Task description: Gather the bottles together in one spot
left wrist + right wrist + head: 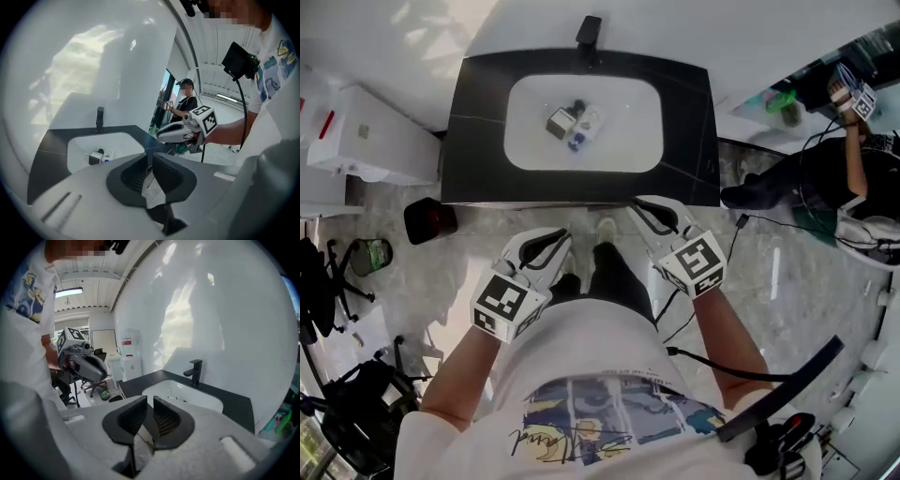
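Note:
Several small bottles (572, 124) lie bunched in the middle of the white sink basin (534, 150), which is set in a black counter (478, 131). One of them is a squarish grey bottle (560, 122); a clear one with a blue cap (584, 128) lies beside it. In the left gripper view the bottles (101, 156) show far off in the basin. Both grippers hang in front of the counter, short of the basin. My left gripper (555, 240) (150, 157) has its jaws together and empty. My right gripper (649, 212) (150, 401) shows a narrow slit, with nothing in it.
A black faucet (589, 30) stands behind the basin. A dark bin (429, 220) sits on the floor at the counter's left corner, with a white cabinet (366, 136) beyond it. Another person (844, 159) stands at the right. Office chairs (328, 281) crowd the left.

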Motion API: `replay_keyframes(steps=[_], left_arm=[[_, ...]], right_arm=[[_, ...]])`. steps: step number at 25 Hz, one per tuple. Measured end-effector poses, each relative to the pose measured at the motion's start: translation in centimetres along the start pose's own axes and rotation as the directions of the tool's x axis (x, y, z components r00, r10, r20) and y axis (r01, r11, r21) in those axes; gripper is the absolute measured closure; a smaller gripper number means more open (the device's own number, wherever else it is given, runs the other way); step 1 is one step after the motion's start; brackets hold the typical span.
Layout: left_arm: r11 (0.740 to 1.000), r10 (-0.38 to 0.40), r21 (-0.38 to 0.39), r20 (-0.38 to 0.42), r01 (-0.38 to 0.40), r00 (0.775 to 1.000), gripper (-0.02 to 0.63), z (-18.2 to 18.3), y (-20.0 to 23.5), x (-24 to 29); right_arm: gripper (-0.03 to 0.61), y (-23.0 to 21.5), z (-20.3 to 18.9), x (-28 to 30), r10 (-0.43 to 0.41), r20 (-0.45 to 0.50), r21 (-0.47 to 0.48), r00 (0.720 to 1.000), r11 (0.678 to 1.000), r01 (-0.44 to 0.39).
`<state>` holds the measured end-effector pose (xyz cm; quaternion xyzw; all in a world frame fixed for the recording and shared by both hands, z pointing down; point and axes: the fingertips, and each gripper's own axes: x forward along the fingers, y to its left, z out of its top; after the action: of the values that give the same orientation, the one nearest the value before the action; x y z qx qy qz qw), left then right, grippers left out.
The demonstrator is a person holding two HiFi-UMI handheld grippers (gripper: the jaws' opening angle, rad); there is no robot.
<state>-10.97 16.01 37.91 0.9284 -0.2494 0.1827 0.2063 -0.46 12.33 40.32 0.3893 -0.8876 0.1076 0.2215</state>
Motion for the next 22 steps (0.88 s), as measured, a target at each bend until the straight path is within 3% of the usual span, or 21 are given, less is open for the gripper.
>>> replay_keyframes(steps=[5, 10, 16, 22], left_arm=[[0.998, 0.060, -0.037, 0.069, -0.058, 0.996, 0.581, 2.3, 2.5, 0.5], [0.991, 0.131, -0.038, 0.037, -0.130, 0.991, 0.581, 2.8, 4.9, 1.0], [0.974, 0.199, -0.117, 0.039, -0.193, 0.979, 0.581, 4.8, 7.2, 2.7], [0.959, 0.231, -0.174, 0.024, -0.224, 0.973, 0.583, 4.4, 8.0, 4.0]], right_arm=[[0.526, -3.5, -0.5, 7.5, 0.080, -0.056, -0.008, 0.995, 0.997, -0.081], [0.517, -6.2, -2.2, 14.8, 0.164, -0.143, -0.052, 0.976, 0.984, -0.172], [0.502, -7.9, -7.2, 22.9, 0.259, -0.286, -0.075, 0.922, 0.954, -0.291], [0.480, -8.0, -11.8, 28.2, 0.329, -0.375, -0.041, 0.866, 0.928, -0.371]])
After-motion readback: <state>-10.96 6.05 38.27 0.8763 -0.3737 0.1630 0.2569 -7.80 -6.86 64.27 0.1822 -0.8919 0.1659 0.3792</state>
